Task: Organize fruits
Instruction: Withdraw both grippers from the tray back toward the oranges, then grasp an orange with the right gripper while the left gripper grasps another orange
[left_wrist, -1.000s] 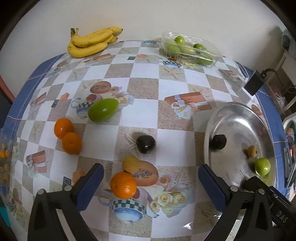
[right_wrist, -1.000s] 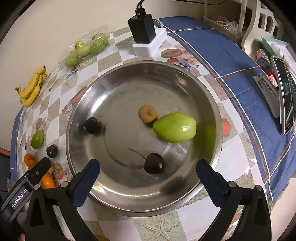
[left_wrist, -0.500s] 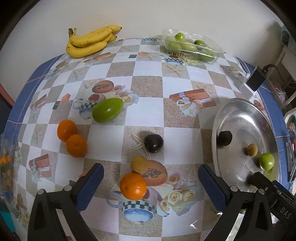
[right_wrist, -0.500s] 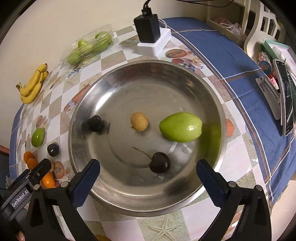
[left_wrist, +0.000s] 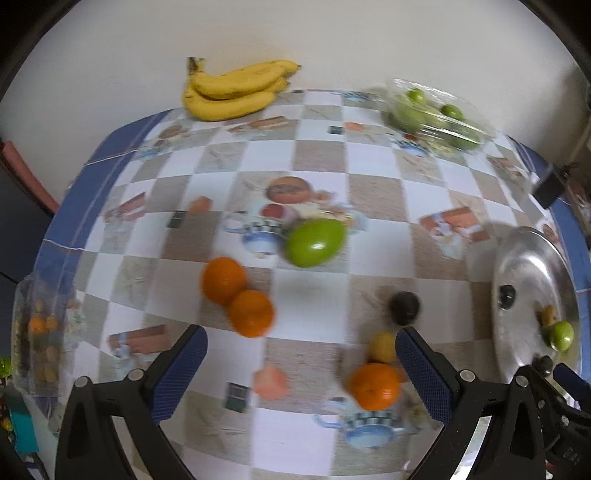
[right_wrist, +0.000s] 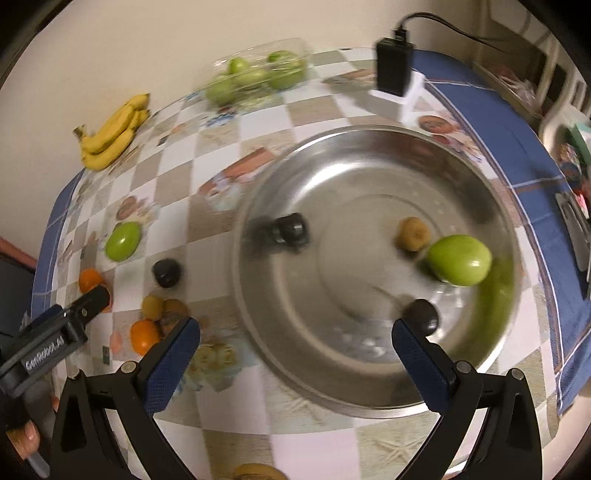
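Left tool (left_wrist: 301, 369) is spread wide and empty above the counter (left_wrist: 317, 177), near two oranges (left_wrist: 238, 295) and a green mango (left_wrist: 316, 242); right tool (right_wrist: 295, 360), likewise released, hangs over the steel bowl (right_wrist: 369, 398) holding another green fruit (right_wrist: 460, 259)

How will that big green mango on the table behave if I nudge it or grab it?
The green mango looks smooth and glossy, so it may slip between flat fingers. Its rounded egg shape lying on its side suggests it could roll or wobble when pushed. It seems fairly firm and heavy for its size.
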